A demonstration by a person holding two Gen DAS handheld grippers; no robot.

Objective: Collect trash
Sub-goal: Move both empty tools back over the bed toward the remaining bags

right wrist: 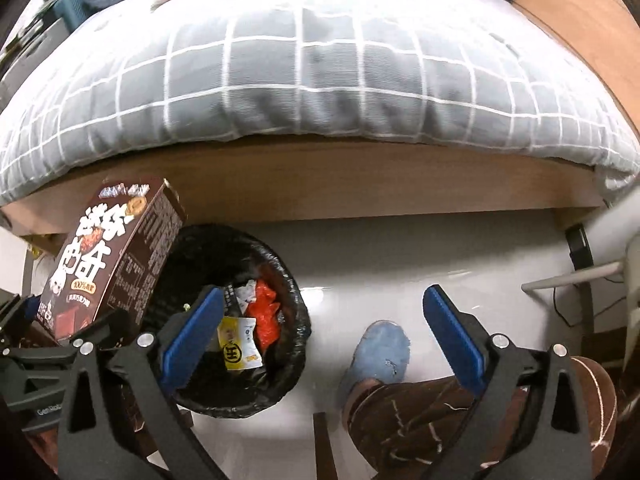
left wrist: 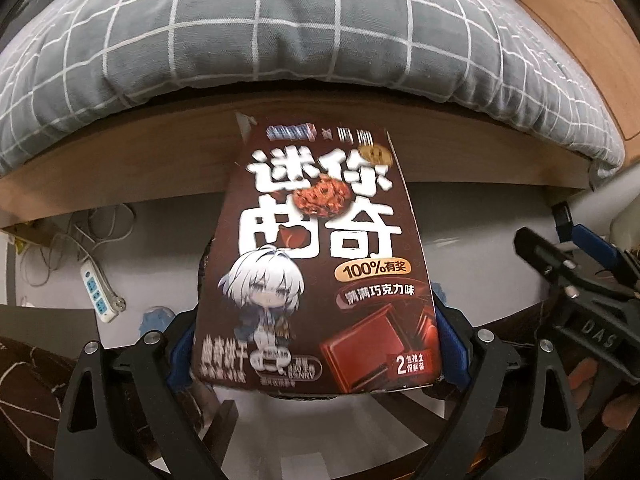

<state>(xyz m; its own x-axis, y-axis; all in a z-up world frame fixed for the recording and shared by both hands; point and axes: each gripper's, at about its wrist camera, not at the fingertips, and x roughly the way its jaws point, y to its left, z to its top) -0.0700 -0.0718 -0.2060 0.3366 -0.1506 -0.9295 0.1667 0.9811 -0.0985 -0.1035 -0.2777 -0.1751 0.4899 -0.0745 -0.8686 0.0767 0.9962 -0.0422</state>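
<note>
left gripper (left wrist: 316,360) clamps cookie box (left wrist: 320,264) | right gripper (right wrist: 324,332) spread wide, empty, over trash bin (right wrist: 240,320)

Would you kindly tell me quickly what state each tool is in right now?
Left tool: closed on the brown cardboard cookie box.
Right tool: open, holding nothing, above the black bag-lined trash bin.

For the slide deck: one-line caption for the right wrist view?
Open right claw over the floor beside the trash bin, while the left claw holds a cookie box.
</note>
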